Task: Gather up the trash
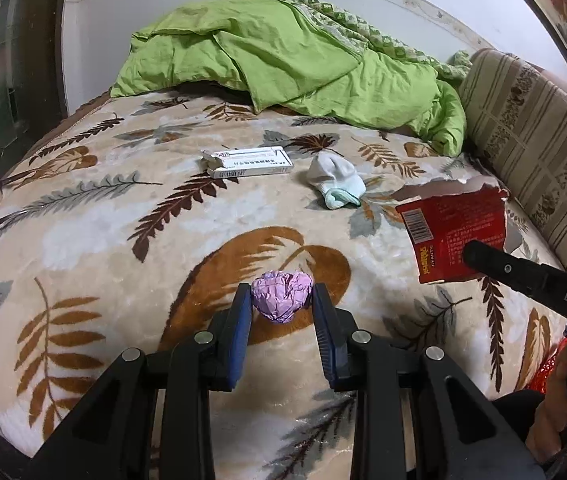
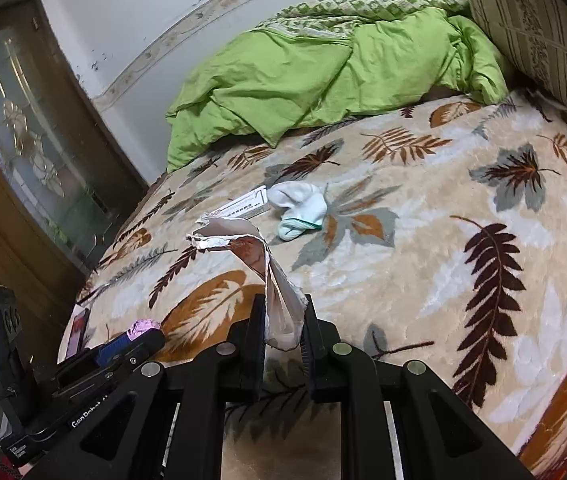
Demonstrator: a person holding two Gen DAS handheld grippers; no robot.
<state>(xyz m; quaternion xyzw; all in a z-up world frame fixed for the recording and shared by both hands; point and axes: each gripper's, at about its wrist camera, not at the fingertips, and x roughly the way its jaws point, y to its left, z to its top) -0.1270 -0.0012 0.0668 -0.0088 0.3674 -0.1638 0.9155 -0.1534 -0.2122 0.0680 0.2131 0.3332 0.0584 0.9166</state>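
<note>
Above a bed spread with a leaf-print blanket point(image 1: 95, 216), the left gripper point(image 1: 282, 298) has its fingers clamped on a crumpled purple paper ball point(image 1: 281, 296), while the right gripper point(image 2: 282, 316) pinches a torn red wrapper point(image 1: 453, 232) between its fingers, both pieces lifted clear of the blanket. A white medicine box point(image 1: 243, 163) and a small sock point(image 1: 333, 184) lie side by side farther back, near a rumpled green quilt point(image 1: 283, 56)

even indoor light, sharp, fisheye-warped edges
</note>
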